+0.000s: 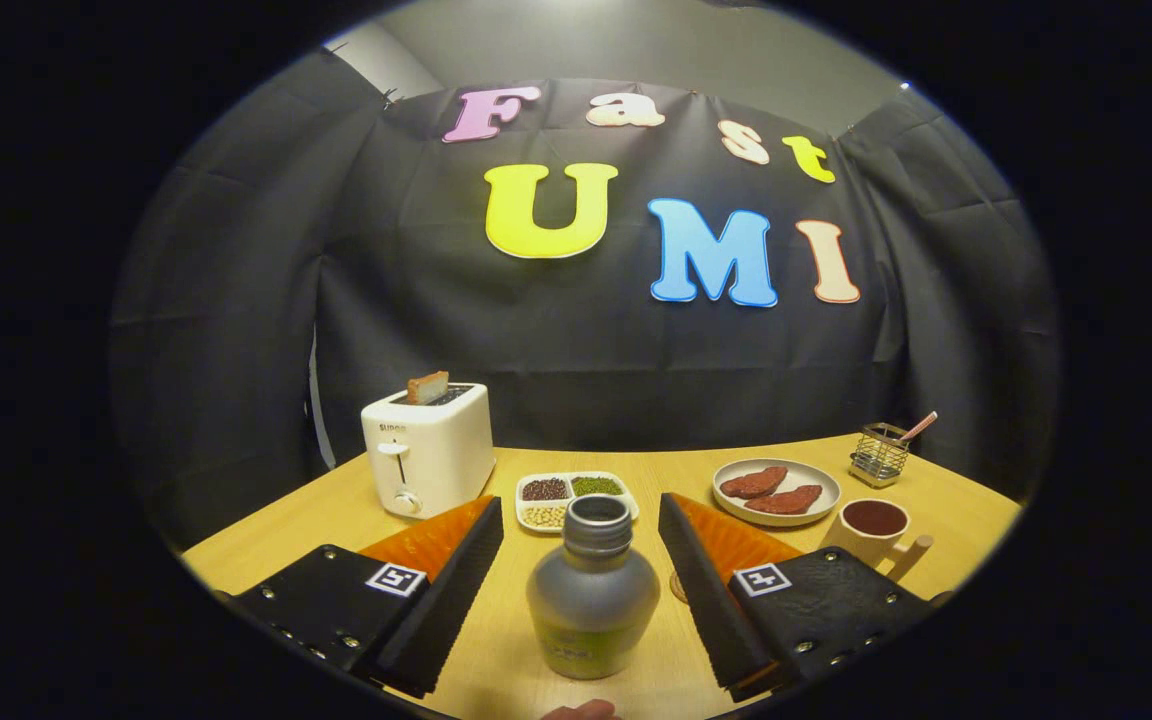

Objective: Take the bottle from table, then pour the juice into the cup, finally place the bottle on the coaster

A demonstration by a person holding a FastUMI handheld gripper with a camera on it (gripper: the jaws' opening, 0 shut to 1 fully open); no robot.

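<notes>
A grey bottle [593, 592] with an open neck and a green label stands upright on the wooden table [316, 510], between my two fingers. My gripper [581, 515] is open, its ribbed black pads [456, 590] wide of the bottle on both sides, touching nothing. A cream cup [874, 530] with a wooden handle, holding dark liquid, stands beyond the right finger. A small part of a round coaster [677, 586] peeks out beside the right finger, mostly hidden by it.
A white toaster [428, 448] with a slice in it stands beyond the left finger. A divided dish of beans [572, 498] sits behind the bottle. Further right are a plate with two brown pieces [776, 492] and a wire holder [879, 453].
</notes>
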